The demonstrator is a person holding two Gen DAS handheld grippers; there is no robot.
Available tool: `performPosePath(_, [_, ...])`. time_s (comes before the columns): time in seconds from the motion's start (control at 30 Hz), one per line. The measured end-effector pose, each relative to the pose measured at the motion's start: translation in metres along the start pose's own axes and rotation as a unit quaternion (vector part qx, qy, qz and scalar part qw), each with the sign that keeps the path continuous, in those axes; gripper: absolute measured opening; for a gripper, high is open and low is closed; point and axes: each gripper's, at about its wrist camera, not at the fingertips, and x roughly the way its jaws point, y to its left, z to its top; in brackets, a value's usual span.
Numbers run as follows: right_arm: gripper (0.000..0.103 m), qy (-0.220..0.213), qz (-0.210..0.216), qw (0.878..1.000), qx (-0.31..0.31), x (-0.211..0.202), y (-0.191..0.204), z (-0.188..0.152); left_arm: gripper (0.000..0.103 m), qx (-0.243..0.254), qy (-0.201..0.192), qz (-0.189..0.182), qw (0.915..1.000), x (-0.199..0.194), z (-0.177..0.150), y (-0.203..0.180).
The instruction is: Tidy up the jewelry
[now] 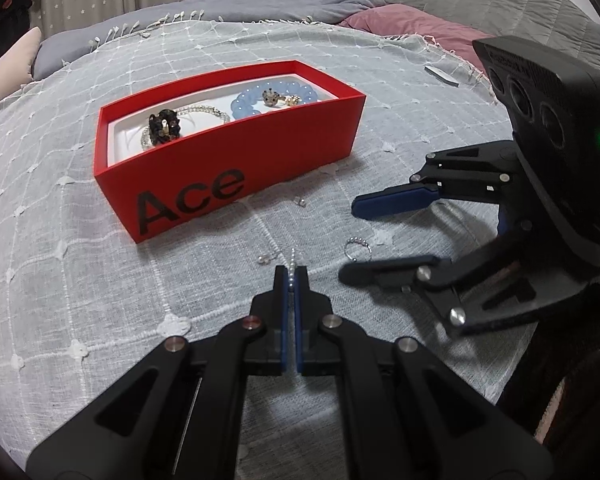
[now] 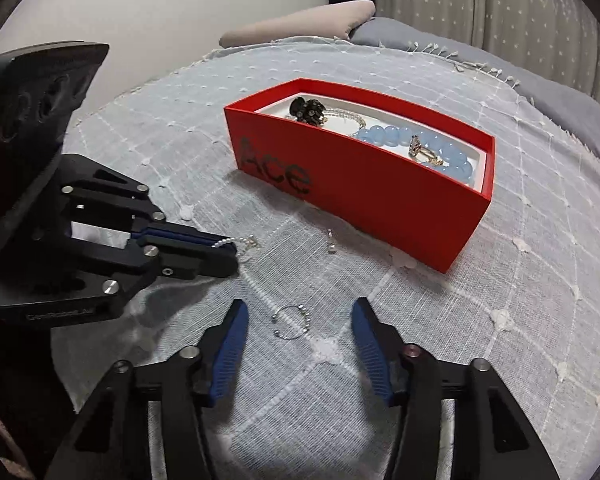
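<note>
**Beaded ring between open right tongs, pearl strand pinched in left**

Left tongs (image 1: pixel 291 276) clamped tight on a short pearl strand (image 1: pixel 292 259), beads poking out past the tips, tips low over the bedspread (image 1: pixel 80 280). Right tongs (image 2: pixel 299 312) spread apart, nothing pressed between the blue pads (image 2: pixel 236 332); no contact with the ring visible.

Small silver beaded ring (image 2: pixel 292 322) lying flat on the cloth, straight ahead of the right tongs and almost centred in the gap, slightly nearer the left-hand pad. An open hoop, so no real long axis; beaded arc turned toward the right-hand pad. Clearly nearer the right tongs than the left, which sit off to the side with their own load.

Beyond the ring, farther ahead: a tiny pearl earring (image 2: pixel 331 242) loose on the cloth, then the red "Ace" box (image 2: pixel 380 200), already holding a blue bead bracelet (image 2: pixel 388 136), a dark ornate piece (image 2: pixel 308 110) and gold rings (image 2: pixel 422 150).

Likely next: short dip forward and down, then a squeeze across the hoop. Thin wire on soft weave, so probably prone to slipping or snagging the threads.
</note>
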Motion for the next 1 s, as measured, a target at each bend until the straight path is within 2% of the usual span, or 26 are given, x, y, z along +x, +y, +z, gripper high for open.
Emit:
performPosePath(0.03, [0.039,0.0,-0.002,1.0,0.001,0.0,-0.002,0.0,0.003,0.0,0.001,0.002,1.0,0.0,0.0,0.0])
performPosePath(0.2, [0.031,-0.001,-0.007,1.0,-0.023,0.0,0.0,-0.003,0.003,-0.004,0.004,0.004,1.0,0.001,-0.001,0.003])
performPosePath(0.3, [0.019,0.0,-0.002,0.999,-0.034,0.0,0.005,-0.006,0.003,-0.004,0.004,0.005,1.0,0.0,-0.001,0.003])
performPosePath(0.7, [0.019,-0.018,-0.003,1.0,-0.019,-0.014,0.0,0.003,0.003,0.0,-0.014,0.01,0.9998,-0.008,0.01,0.003])
performPosePath(1.0, [0.019,-0.054,-0.022,0.998,-0.008,-0.03,-0.007,0.034,0.003,-0.003,-0.045,0.026,0.9987,-0.021,0.032,0.008])
